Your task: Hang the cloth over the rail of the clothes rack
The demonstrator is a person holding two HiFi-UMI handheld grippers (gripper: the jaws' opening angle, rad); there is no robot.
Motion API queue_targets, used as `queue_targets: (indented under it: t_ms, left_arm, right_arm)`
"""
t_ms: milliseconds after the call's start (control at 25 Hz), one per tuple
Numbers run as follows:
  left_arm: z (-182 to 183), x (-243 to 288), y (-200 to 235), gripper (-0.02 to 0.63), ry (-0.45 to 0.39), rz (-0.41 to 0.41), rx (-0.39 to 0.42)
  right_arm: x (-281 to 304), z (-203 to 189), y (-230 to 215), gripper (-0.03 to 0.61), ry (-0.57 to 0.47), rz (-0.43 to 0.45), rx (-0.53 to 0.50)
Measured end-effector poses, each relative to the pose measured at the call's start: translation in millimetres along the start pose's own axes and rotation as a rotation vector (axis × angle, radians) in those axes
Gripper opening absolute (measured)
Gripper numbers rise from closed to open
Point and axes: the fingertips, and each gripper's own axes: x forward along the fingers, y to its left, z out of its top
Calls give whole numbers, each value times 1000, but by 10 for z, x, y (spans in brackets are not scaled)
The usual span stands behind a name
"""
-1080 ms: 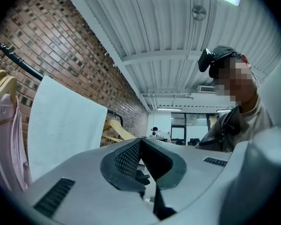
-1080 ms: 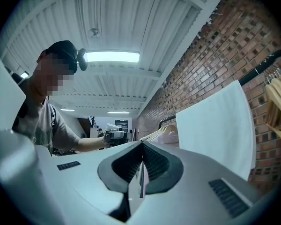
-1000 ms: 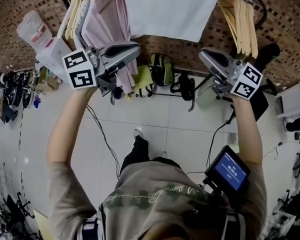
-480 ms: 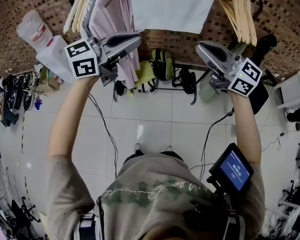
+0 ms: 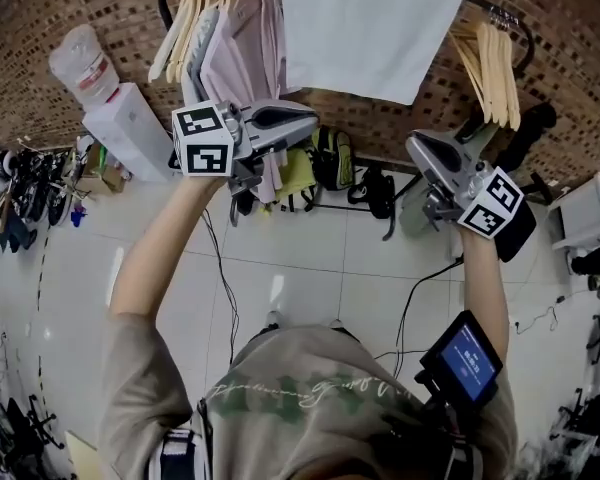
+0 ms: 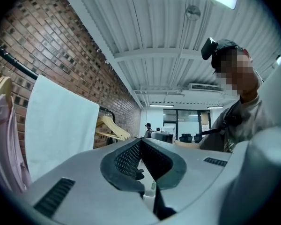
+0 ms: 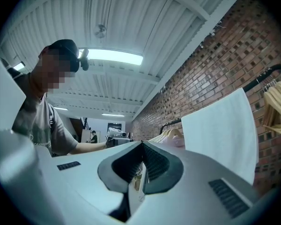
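While the brown brick wall (image 5: 70, 8) backs the black metal clothes-rack rail (image 6: 16, 63), the white rectangular cloth (image 5: 370, 28) hangs draped over it between pink garments (image 5: 235, 58) and pale wooden hangers (image 5: 490, 63). Below the cloth and apart from it, the left claw (image 5: 305, 120) and the right claw (image 5: 417, 146) are each pressed together on nothing.

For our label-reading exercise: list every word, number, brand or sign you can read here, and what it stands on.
No text is readable.
Shirt: cursive print on the back, too blurred.
Blue screen: white lines, too small.
Water bottle label: red patch, too small.
Marker cubes: square patterns, no letters.
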Motion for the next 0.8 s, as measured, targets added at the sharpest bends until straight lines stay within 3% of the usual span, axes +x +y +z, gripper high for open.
queue_targets:
  t_ms: [800]
  left_arm:
    - [-152, 42, 22, 5, -40, 35, 24]
  right_arm:
    - [-221, 87, -72, 8, -24, -34, 15]
